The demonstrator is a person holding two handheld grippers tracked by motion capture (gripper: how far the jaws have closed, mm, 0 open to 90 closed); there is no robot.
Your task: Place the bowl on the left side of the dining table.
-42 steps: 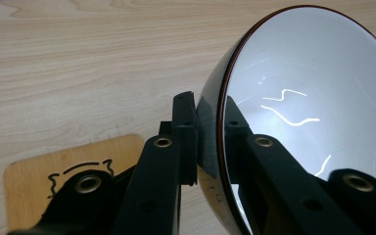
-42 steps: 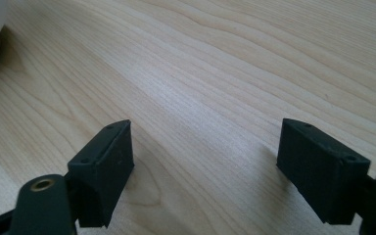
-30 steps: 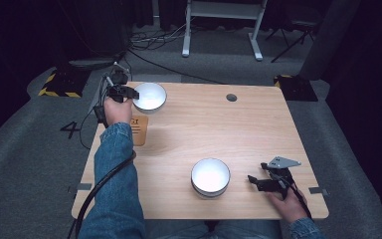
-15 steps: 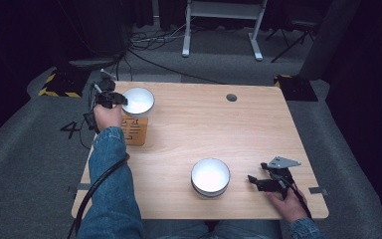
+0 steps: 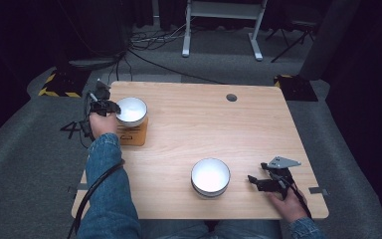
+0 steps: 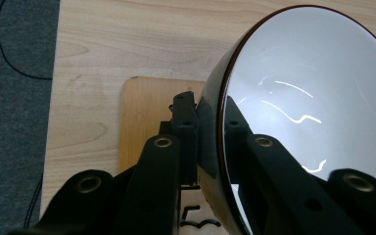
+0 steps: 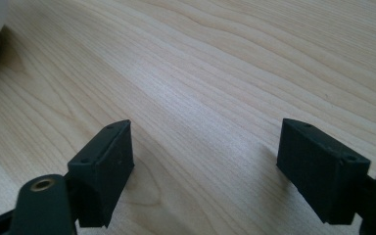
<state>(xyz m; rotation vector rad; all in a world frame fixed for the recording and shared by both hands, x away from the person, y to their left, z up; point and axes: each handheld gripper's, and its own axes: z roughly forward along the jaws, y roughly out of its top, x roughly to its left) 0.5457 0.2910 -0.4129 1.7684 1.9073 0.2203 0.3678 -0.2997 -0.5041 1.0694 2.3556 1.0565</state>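
Reaching forward along the left edge of the tabletop (image 5: pixel 189 129), the person's left forearm in a blue denim sleeve (image 5: pixel 107 189) is stretched almost straight, and the left hand (image 5: pixel 101 123) holds the left tongs (image 5: pixel 110 106) at the far left corner. These tongs are pinching the rim of a white bowl (image 5: pixel 131 110) with a dark outside: in the left gripper view one jaw lies against the outer wall and the other inside the bowl (image 6: pixel 313 98), with the rim between them. The bowl is tilted in that view, and it is above a small square wooden board (image 5: pixel 133 134) which lies on the tabletop; I cannot tell if the bowl touches the board.

The right hand (image 5: pixel 289 201) rests low at the near right corner, with the right tongs (image 5: pixel 256 181) pointing to the left, toward a second white bowl (image 5: pixel 210 177). This bowl stands on the tabletop near the front edge, close to those tongs but apart from them. In the right gripper view the right tongs (image 7: pixel 205 161) are spread wide, just above the bare wood, with nothing between the jaws.
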